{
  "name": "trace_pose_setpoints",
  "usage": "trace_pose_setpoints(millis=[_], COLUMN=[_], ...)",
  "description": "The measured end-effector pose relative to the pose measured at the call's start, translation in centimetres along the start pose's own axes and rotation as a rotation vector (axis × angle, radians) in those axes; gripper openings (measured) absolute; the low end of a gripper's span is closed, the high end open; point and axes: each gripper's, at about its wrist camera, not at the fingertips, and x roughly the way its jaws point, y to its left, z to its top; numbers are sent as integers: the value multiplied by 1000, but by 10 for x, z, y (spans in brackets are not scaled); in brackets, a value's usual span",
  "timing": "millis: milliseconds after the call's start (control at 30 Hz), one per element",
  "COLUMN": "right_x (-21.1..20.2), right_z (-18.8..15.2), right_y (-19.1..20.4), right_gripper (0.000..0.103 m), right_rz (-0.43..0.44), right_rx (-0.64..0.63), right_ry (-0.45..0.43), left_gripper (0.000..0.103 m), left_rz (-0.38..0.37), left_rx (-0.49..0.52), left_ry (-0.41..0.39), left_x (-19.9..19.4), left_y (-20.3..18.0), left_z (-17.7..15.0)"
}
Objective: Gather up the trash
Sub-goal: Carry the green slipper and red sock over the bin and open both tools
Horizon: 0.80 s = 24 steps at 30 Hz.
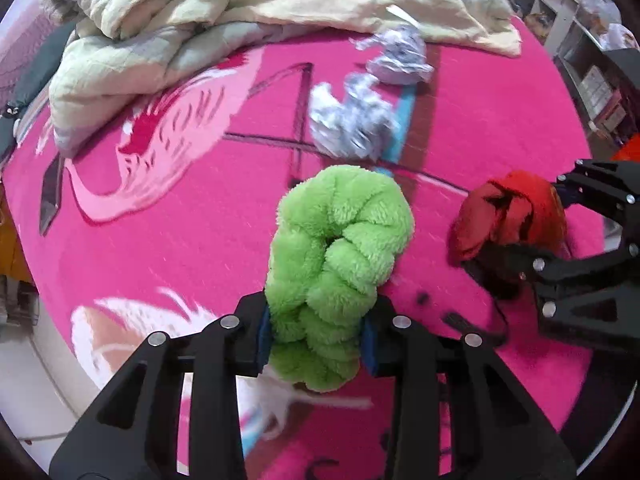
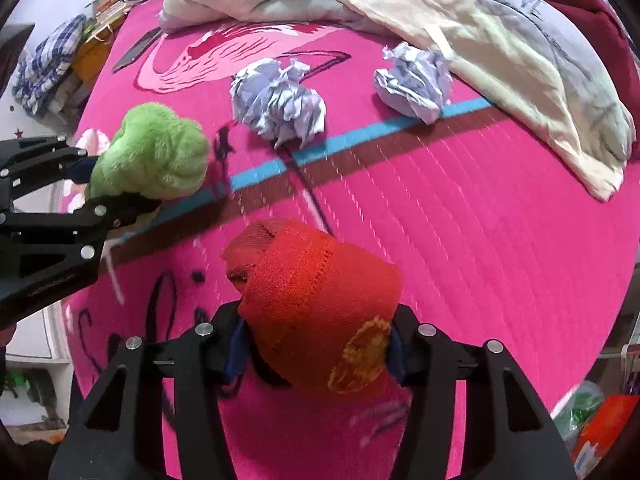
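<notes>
Left hand-held gripper [image 1: 316, 336] clamping green plush [image 1: 336, 260], right hand-held gripper [image 2: 316, 344] clamping red cloth [image 2: 316, 300]

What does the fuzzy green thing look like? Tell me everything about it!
The green thing is a soft, fluffy bundle of bright lime plush cloth, rolled and bunched into fat folds, perhaps a sock or a small towel. The left gripper has its jaws squeezed on its lower part, with the blue pads pressing both sides. Its top pokes out beyond the jaws, over the pink bedspread. Whether it touches the bedspread cannot be told. No label or pattern shows on it.
</notes>
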Motion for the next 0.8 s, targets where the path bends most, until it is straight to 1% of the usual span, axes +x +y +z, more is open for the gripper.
trace_pose_setpoints(millis=[67,167,233,400,600,800], right_x=[-8,-18,-27,-48,-79,-108], right_z=[-10,-27,-40,-67,-107,-150], right_y=[0,1,-2,-12,-42,-78], right_gripper=[50,50,51,51,51,51], right_rz=[-1,-20,-27,-58,-93,-133], right_rx=[-3,-5,3,26,114,224], right_ry=[-1,3,1,-15,-52,-88], left_gripper=[35,36,36,36,37,38], left_rz=[16,9,21,0,-25,-59], left_rx=[15,41,69,129,215,307], left_ry=[8,9,3,-11,-35,-40], left_x=[-5,-14,-20,-35,-49,-53], left_y=[-9,-27,-39,-75,-127,-180], left_z=[-7,-16,-21,-30,-27,-21])
